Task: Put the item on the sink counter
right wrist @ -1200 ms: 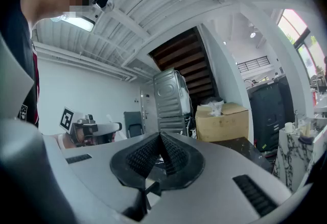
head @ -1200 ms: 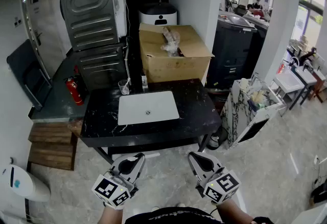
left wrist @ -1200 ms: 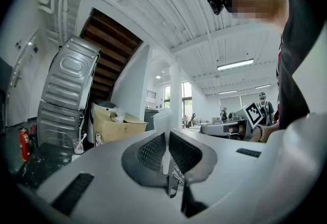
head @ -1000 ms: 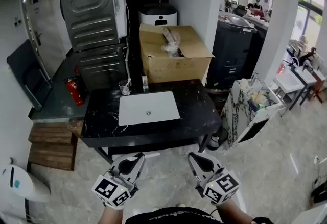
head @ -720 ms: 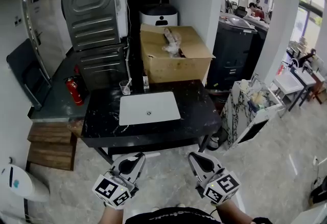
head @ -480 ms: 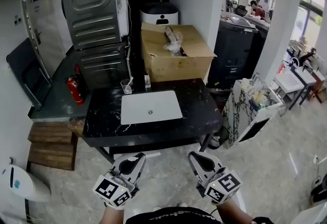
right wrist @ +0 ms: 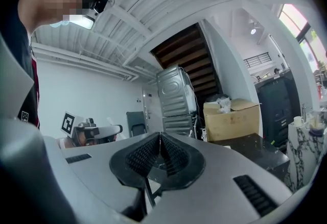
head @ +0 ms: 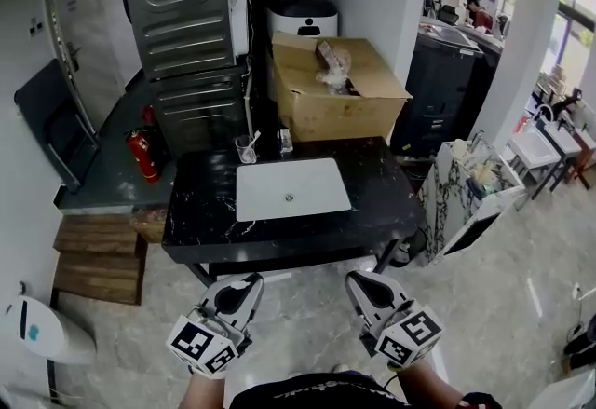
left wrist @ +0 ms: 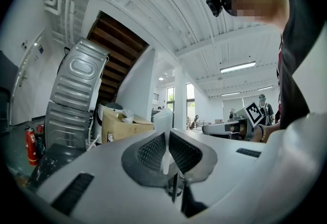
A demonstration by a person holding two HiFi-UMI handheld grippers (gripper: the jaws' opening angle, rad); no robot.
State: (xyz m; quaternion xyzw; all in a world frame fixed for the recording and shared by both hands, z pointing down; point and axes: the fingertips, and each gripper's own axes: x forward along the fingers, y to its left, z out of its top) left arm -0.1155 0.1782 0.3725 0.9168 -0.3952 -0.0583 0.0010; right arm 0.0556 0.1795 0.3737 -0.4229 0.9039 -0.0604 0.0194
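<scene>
Left tongs (left wrist: 166,139) are clamped tight on a thin white item (left wrist: 163,118), which sticks up from between the pads, well apart from the black table (head: 377,197) with its white sink (head: 291,188). Right tongs (right wrist: 159,139) are pressed together, nothing in them.

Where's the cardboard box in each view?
Head view: cardboard box upper centre, behind the black sink counter.
Left gripper view: left of centre, low, just left of the jaw tips.
Right gripper view: right of centre, above the gripper body.
Shared landmark: the grey metal appliance stack stands directly left of the box in all three.
</scene>
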